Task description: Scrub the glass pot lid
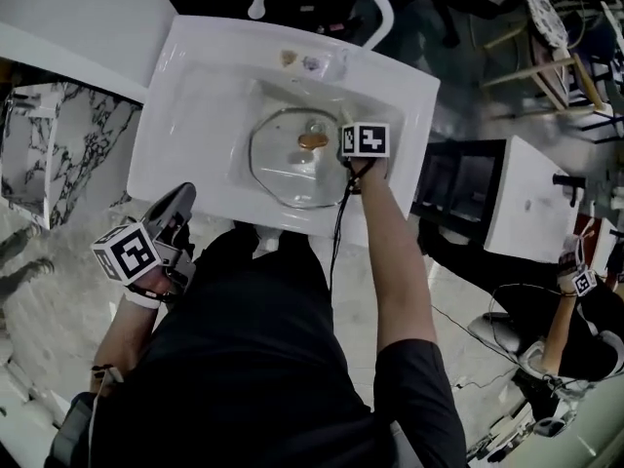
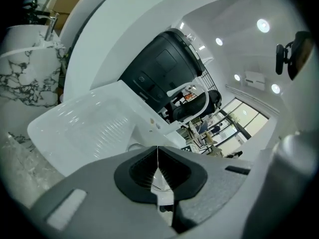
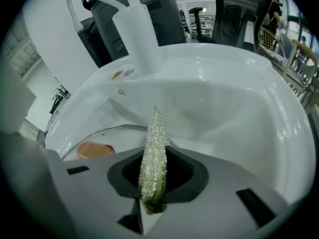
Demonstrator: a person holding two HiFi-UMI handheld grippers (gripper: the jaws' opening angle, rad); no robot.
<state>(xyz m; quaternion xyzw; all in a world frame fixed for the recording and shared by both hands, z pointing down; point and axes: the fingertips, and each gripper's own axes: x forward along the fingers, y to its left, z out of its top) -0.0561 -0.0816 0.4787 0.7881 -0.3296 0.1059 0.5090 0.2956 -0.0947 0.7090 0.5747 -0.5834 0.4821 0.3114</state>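
Silvery scrubber point(image 3: 153, 153) pinched in right fingers point(image 3: 188, 177), unseen in head view; left fingers point(image 2: 138, 171) closed, empty.

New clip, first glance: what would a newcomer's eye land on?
A round glass pot lid with a copper-coloured knob lies in the white sink basin. The right gripper, over the lid's right edge, is shut on a glittery silver-green scrub pad. The left gripper, shut and empty, hangs beside the sink's near left corner.
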